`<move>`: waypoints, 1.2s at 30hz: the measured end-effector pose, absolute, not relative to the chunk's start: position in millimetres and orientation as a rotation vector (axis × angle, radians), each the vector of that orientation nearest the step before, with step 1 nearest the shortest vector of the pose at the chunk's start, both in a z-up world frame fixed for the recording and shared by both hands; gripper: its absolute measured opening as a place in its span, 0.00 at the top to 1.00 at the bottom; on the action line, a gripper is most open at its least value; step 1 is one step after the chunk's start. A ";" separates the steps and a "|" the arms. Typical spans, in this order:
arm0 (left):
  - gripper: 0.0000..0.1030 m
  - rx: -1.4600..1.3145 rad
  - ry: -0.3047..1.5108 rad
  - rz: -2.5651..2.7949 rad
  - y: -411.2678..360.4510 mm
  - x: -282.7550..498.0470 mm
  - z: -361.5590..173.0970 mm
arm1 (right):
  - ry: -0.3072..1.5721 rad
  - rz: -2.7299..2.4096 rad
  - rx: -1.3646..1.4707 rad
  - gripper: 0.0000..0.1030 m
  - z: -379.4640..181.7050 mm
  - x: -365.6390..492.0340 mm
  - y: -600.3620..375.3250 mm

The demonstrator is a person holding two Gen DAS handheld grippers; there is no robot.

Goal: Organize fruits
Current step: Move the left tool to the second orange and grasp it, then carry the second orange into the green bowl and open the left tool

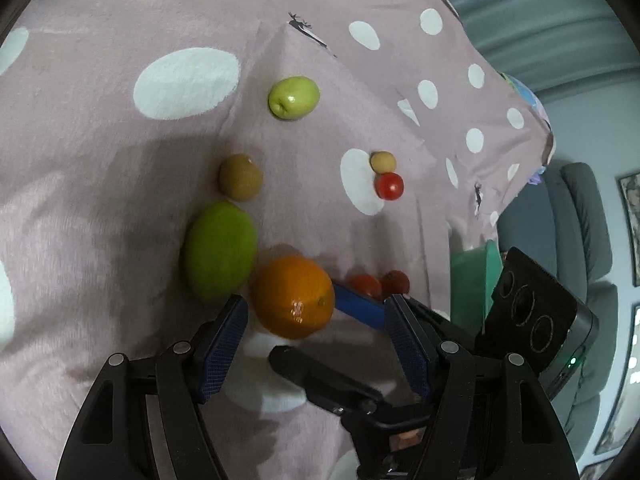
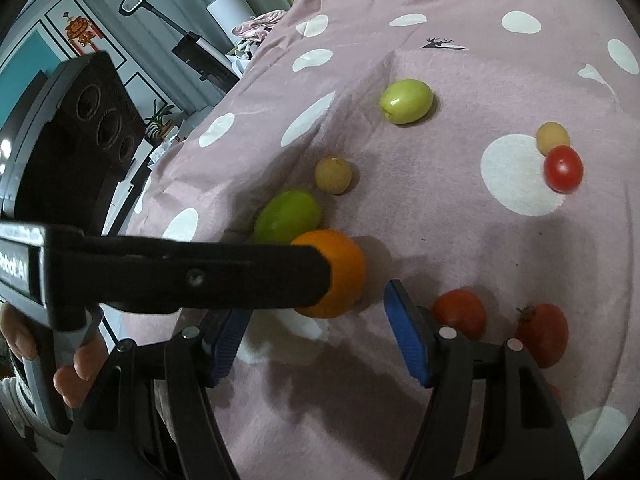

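Left tongs [image 1: 316, 312] spread, orange [image 1: 294, 297] between blue pads [image 1: 224, 344], not clearly pinched. Right tongs [image 2: 316, 320] spread, empty, just beside same orange. Fruits on pink dotted cloth [image 1: 100, 200]: green mango [image 1: 220, 250] touching orange, kiwi [image 1: 240, 177], green apple [image 1: 294, 98], cherry tomato [image 1: 389, 186], two tomatoes [image 2: 460, 316] near right tongs

We can read no full word; only partial white letters on the left gripper [image 2: 326, 276] body's label at the frame's left edge.
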State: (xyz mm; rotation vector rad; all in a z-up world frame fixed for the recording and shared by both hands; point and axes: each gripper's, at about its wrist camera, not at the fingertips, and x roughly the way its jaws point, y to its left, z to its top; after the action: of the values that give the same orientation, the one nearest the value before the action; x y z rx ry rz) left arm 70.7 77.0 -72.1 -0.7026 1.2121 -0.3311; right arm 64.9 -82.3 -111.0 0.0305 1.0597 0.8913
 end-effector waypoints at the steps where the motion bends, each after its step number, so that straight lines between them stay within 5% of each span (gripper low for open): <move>1: 0.32 -0.695 1.216 -0.320 76.5 71.6 -72.2 | 1.065 0.893 0.039 0.34 -112.6 66.3 -81.3; 12: 0.38 -0.556 1.226 -0.261 62.5 71.0 -73.5 | 1.054 0.893 0.057 0.55 -114.9 66.7 -83.2; 21: 0.54 -0.495 1.220 -0.221 60.4 67.0 -74.7 | 1.042 0.900 0.075 0.56 -114.5 62.4 -81.0; 36: 0.54 -0.433 1.148 -0.297 38.3 38.7 -36.7 | 0.959 0.860 0.082 0.56 -81.3 31.0 -104.1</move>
State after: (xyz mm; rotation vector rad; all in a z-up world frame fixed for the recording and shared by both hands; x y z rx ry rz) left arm 38.7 38.3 -36.7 -0.4326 1.1476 -0.2967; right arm 31.0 -104.1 -81.3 0.0820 0.9585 0.8600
